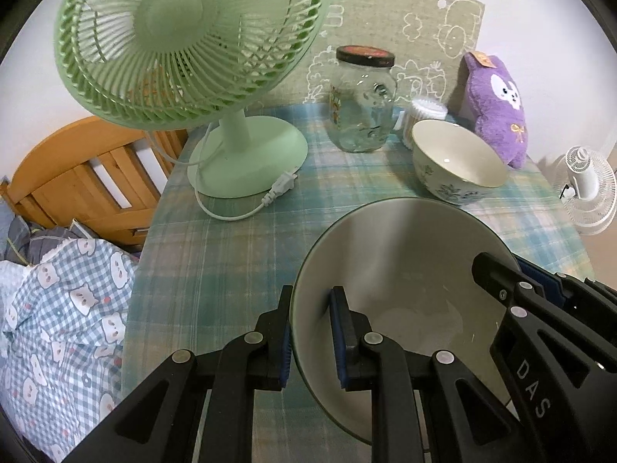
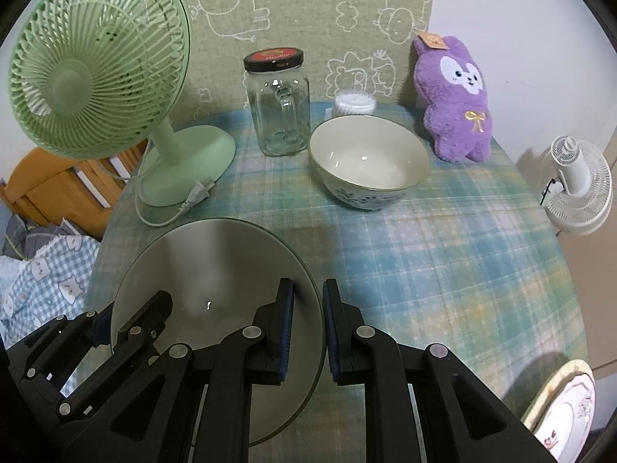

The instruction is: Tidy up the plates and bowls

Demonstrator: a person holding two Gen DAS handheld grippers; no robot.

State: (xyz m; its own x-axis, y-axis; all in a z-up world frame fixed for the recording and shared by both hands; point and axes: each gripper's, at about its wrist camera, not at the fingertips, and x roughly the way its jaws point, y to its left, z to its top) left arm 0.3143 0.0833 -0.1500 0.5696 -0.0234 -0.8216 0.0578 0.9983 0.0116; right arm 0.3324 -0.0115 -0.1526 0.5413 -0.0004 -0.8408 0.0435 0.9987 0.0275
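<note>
A large pale bowl is held over the plaid tablecloth; it also shows in the right wrist view. My left gripper straddles its left rim, one finger outside and one inside, shut on it. My right gripper straddles its right rim the same way, shut on it. A smaller blue-floral bowl stands upright farther back on the table; it also shows in the right wrist view. A floral plate lies at the table's near right edge.
A green desk fan with a loose cord stands at back left. A glass jar, a cotton-swab tub and a purple plush line the back. A bed lies left; a white fan stands right.
</note>
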